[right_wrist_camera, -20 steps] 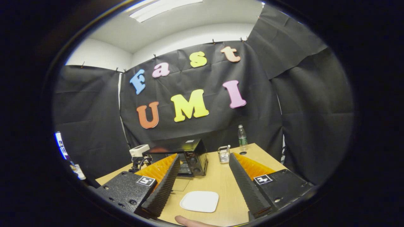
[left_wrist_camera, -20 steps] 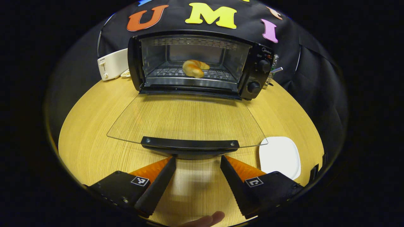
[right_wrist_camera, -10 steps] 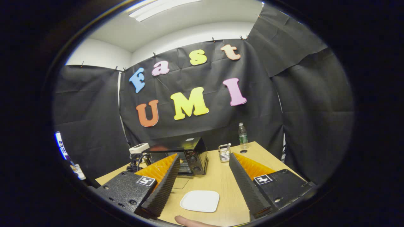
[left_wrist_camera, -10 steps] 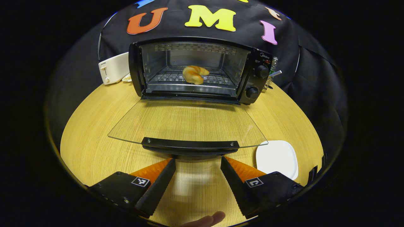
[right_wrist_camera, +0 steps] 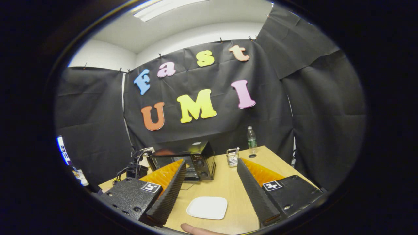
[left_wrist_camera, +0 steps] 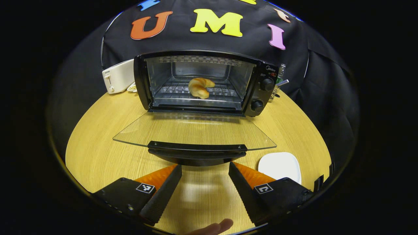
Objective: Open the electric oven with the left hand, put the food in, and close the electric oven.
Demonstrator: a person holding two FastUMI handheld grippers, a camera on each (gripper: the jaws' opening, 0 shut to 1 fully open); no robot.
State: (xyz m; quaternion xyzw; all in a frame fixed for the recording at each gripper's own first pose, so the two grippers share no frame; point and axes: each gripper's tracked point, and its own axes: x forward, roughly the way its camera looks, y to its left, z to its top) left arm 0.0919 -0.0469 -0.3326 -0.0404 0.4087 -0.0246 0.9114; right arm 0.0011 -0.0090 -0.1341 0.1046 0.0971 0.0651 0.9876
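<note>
On the wooden worktop [left_wrist_camera: 98,150] the electric oven [left_wrist_camera: 202,81] stood with its glass door [left_wrist_camera: 192,130] dropped flat toward the camera. The food, a croissant [left_wrist_camera: 200,86], lay on the rack inside the oven, about mid-width. Just right of the door's outer corner sat a white plate [left_wrist_camera: 279,164], bare. Behind the oven's left side: a white toaster [left_wrist_camera: 117,76].

Judgement: loading done, closing is the step in hand. To do it well, bring the claw under or onto the black door handle [left_wrist_camera: 197,150] at its centre and swing the door up evenly, so the glass does not twist or slam against the oven's front.

Left claw [left_wrist_camera: 205,173]: fingers spread wide, holding nothing, tips just short of the door handle, not touching it as far as I could tell.

Right claw [right_wrist_camera: 212,176]: also wide apart and empty, raised well back from the oven, with the plate below between its fingers.
</note>
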